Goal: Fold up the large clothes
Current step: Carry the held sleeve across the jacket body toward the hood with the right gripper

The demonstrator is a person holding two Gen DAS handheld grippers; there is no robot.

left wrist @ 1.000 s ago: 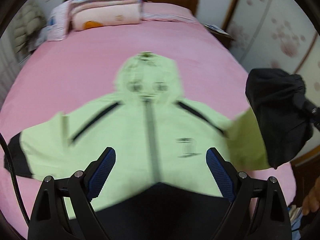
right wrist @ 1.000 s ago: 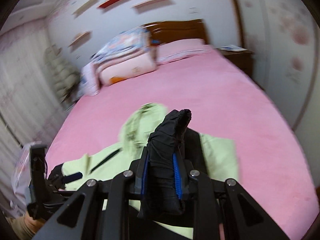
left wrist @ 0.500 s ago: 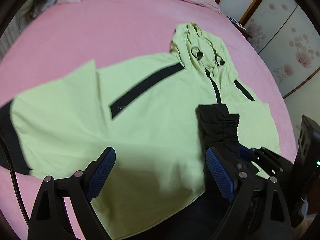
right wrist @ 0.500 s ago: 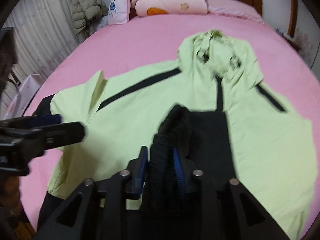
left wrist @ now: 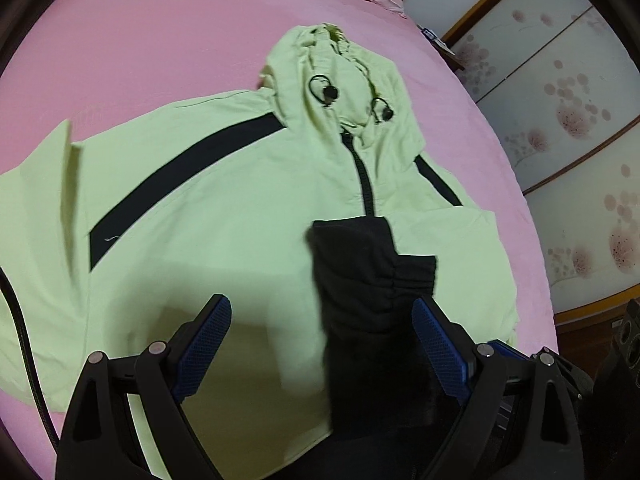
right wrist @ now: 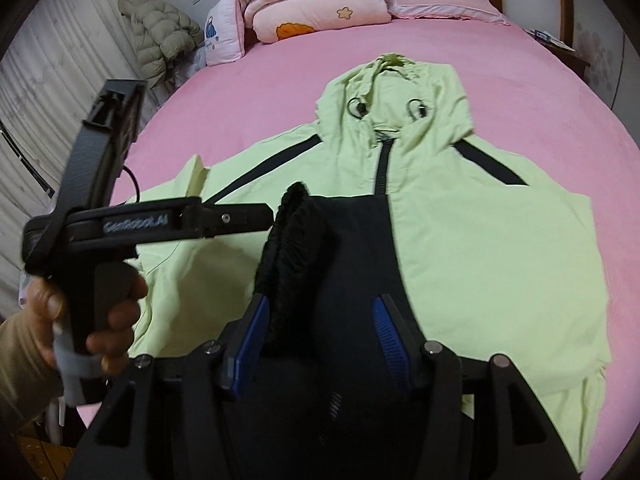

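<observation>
Light green hooded jacket [left wrist: 248, 216] lies spread face up on the pink bed [left wrist: 152, 44], hood [left wrist: 340, 80] pointing toward the headboard, black zipper [left wrist: 365, 184] running down the middle, black stripes across both shoulders. One sleeve is folded in over the chest: its black cuff [left wrist: 368, 264] lies on the front panel just below the zipper's visible end, gathered and wrinkled. In the right wrist view the same black cuff [right wrist: 296, 248] stands up between the blue pads; the right tool [right wrist: 316, 336] has its fingers parted, the left pad touching the cuff fabric, the right pad [right wrist: 386, 336] apart from the raised fold, with black cloth lying below it. Whether any cloth is pinched: cannot tell, though the gap reads as spread. The left tool [left wrist: 320, 344] hovers over the lower front of the jacket, fingers spread wide, nothing between them except the cuff lying beneath its right pad [left wrist: 438, 348]. In the right wrist view the left tool [right wrist: 160, 224] appears from the side, held by a bare hand [right wrist: 92, 312] at the bed's left edge. The other sleeve extends flat toward the left side of the bed. Folded quilts [right wrist: 316, 4] are stacked at the head of the bed; a padded coat [right wrist: 160, 28] hangs near the curtain.
</observation>
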